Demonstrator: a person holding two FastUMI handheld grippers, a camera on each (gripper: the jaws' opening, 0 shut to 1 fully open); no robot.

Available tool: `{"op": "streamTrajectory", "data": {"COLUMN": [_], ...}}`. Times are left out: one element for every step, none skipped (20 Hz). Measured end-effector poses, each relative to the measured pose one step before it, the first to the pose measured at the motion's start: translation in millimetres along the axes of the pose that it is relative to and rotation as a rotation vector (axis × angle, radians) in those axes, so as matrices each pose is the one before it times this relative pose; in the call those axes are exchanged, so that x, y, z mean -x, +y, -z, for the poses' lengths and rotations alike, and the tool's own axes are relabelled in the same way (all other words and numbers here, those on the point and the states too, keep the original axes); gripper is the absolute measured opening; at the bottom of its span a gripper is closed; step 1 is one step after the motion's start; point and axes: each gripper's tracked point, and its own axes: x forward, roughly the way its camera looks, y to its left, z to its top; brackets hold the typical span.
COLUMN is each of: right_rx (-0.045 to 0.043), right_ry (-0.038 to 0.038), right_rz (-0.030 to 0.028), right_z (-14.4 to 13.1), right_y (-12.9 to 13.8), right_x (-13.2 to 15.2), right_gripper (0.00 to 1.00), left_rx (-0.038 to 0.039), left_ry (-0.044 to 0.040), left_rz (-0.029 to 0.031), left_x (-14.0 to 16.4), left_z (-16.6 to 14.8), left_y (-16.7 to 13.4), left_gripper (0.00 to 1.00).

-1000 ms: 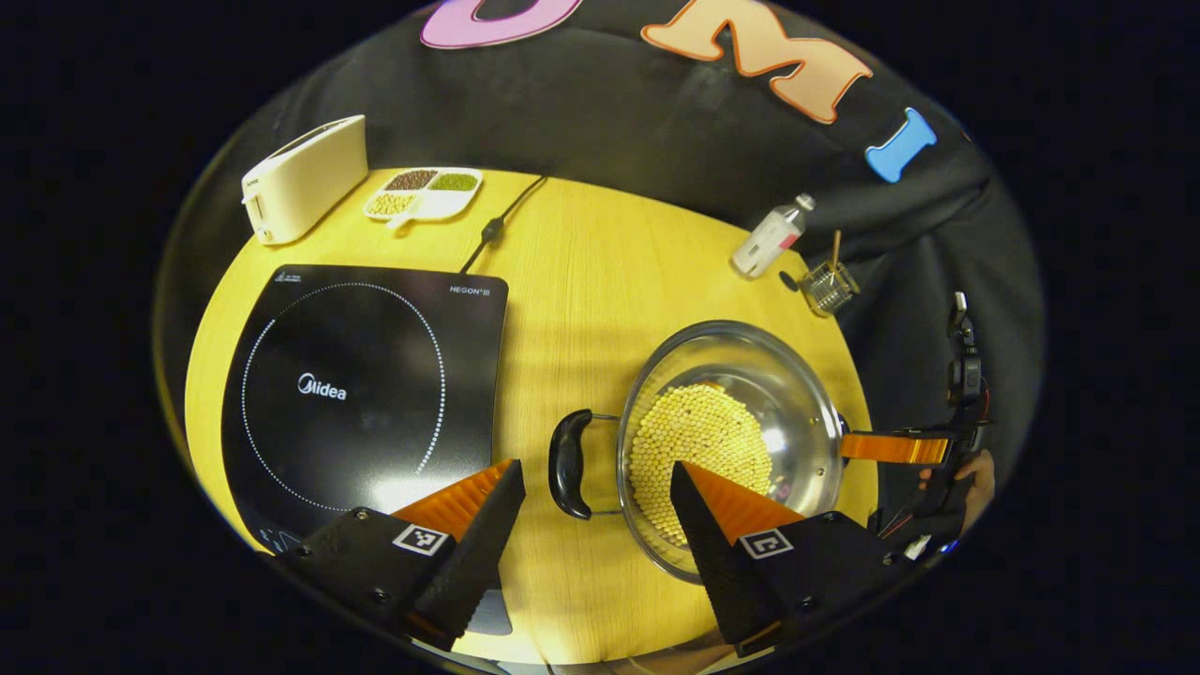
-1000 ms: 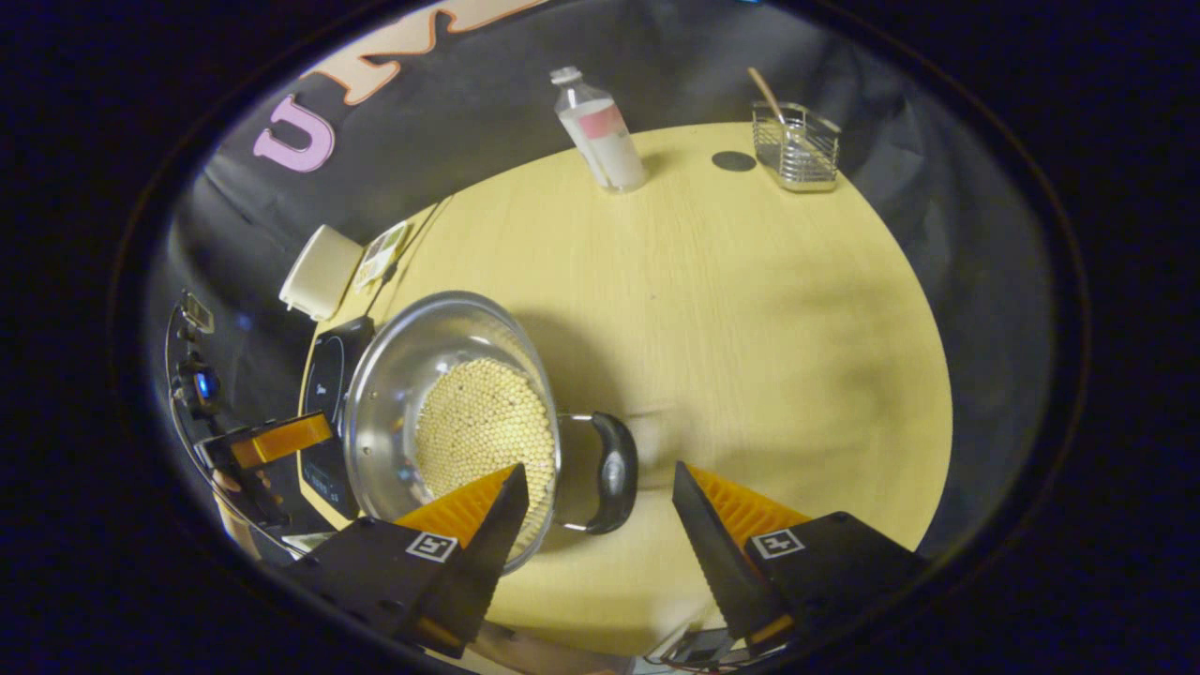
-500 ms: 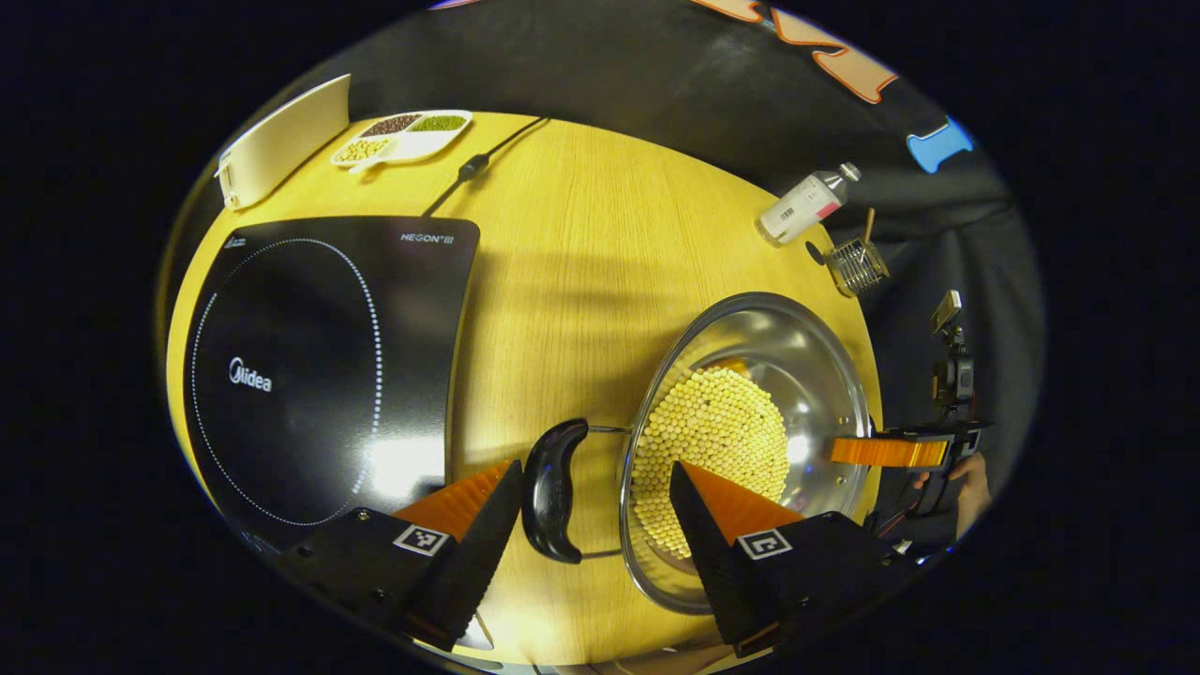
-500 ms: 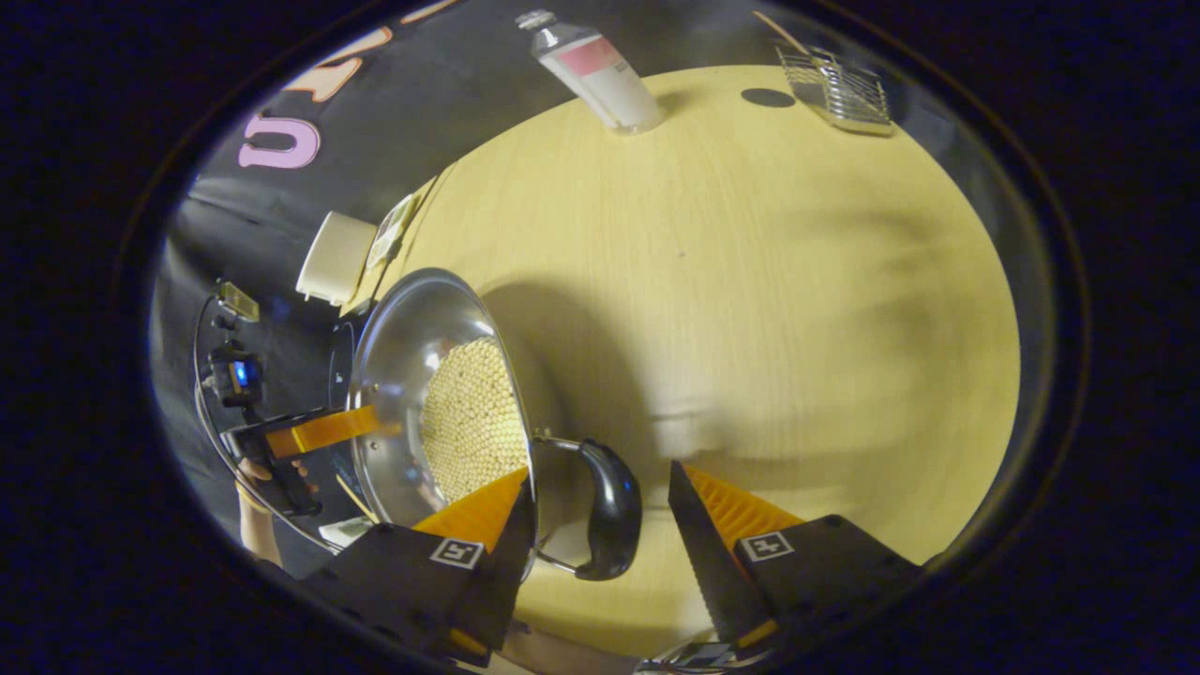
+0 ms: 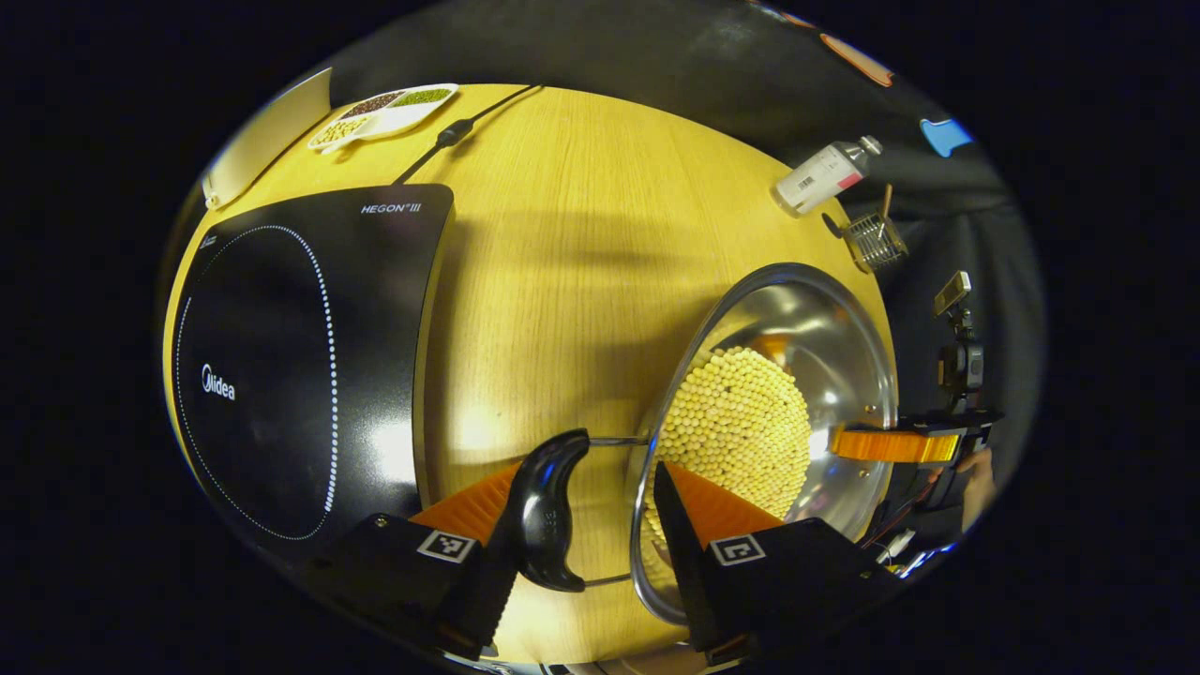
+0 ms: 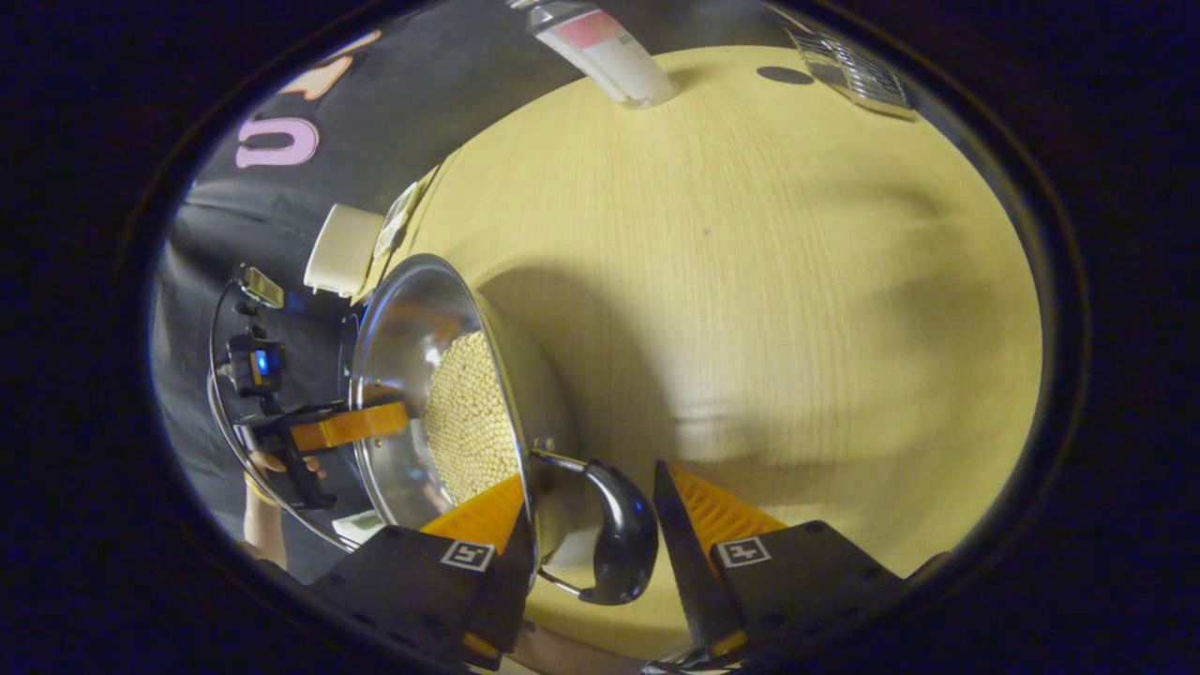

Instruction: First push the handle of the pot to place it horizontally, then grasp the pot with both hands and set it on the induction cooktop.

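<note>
The round wooden table (image 5: 581,234) carries everything, and the big flat cooktop (image 5: 281,366) fills the left of the left gripper view, lying bare with its ring marking free, which I take as the landing spot kept open for the pot. The pot (image 5: 797,319), a shiny steel bowl shape with a bed of pale beans (image 5: 741,427) in its bottom, sits on the table at the lower right of that view, apart from the cooktop with a strip of wood between them. Its two loop handles stick out sideways, level with the table, so the pushing step looks done and the two-handed grasp is the step in hand.

The left gripper (image 5: 586,539) sits at the bottom centre of its view with the near black handle (image 5: 548,511) between its fingers. The jaws are partly open: one finger looks against the handle, the other stands by the pot's rim, so I judge nothing is clamped.

In the right gripper view the right gripper (image 6: 591,553) at the bottom centre straddles the opposite handle (image 6: 623,539) the same way, jaws narrowed but with a gap showing. Taking both handles would keep the beans level on the lift.

At the top edge a bottle (image 5: 825,173) and a wire basket (image 5: 877,242) stand well clear.
</note>
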Motion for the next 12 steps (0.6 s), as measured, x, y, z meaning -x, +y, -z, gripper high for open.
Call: {"op": "streamTrajectory", "data": {"right_rx": [-0.02435, -0.01426, -0.01583, -0.01162, -0.00315, 0.00433, 0.01464, 0.00696, 0.00163, 0.00513, 0.00430, 0.00442], "right_ry": [0.00385, 0.01702, -0.00549, -0.00719, -0.00700, -0.01607, -0.01091, 0.00254, -0.00329, -0.00258, -0.00280, 0.00024], "right_rz": [0.00143, -0.01499, -0.01274, -0.00942, -0.00229, 0.00963, 0.01132, 0.00945, 0.00512, 0.00086, 0.00078, 0.00120], "right_z": [-0.49, 2.34, -1.79, -0.77, -2.18, -0.29, 1.68, 0.36, 1.08, 0.64, 0.50, 1.94], "right_y": [-0.88, -1.00, -0.13, 1.67, 0.62, -0.01, -1.13, -0.89, 1.52, 1.54, 0.66, 0.10], "right_x": [-2.01, 0.46, 1.29, -1.45, -0.67, 0.09, -1.29, 4.21, 2.88, 2.86, 3.16, 0.32], "right_gripper": [0.70, 0.50, 0.55, 0.50, 0.50, 0.50, 0.49, 0.46, 0.52, 0.52, 0.46, 0.52], "left_rx": [0.01913, 0.00577, 0.00585, 0.00611, 0.00223, 0.00296, 0.00609, 0.01172, 0.01163, 0.00623, 0.01052, 0.00987], "left_ry": [0.01799, -0.01344, 0.00367, 0.00217, -0.00089, 0.00290, -0.00427, 0.00694, 0.01073, 0.00489, -0.00060, 0.00546], "left_rz": [-0.01664, 0.01035, 0.00724, 0.00082, -0.00138, 0.00043, 0.00423, 0.00409, 0.00616, 0.01092, 0.01101, 0.01009], "left_x": [-1.48, 1.17, -1.30, 1.90, -0.71, 0.76, 0.32, -1.17, -0.64, 2.05, 4.66, 6.06], "left_z": [2.55, -1.34, -0.54, 1.84, 0.03, 1.04, 0.14, 3.50, 5.37, 4.81, 5.50, 7.05], "left_y": [4.66, -2.86, 0.55, -0.35, 0.00, -0.04, -1.01, -1.08, -0.62, -2.14, -3.64, -5.44], "left_gripper": [0.70, 0.63, 0.64, 0.64, 0.61, 0.58, 0.61, 0.60, 0.61, 0.62, 0.59, 0.59]}}
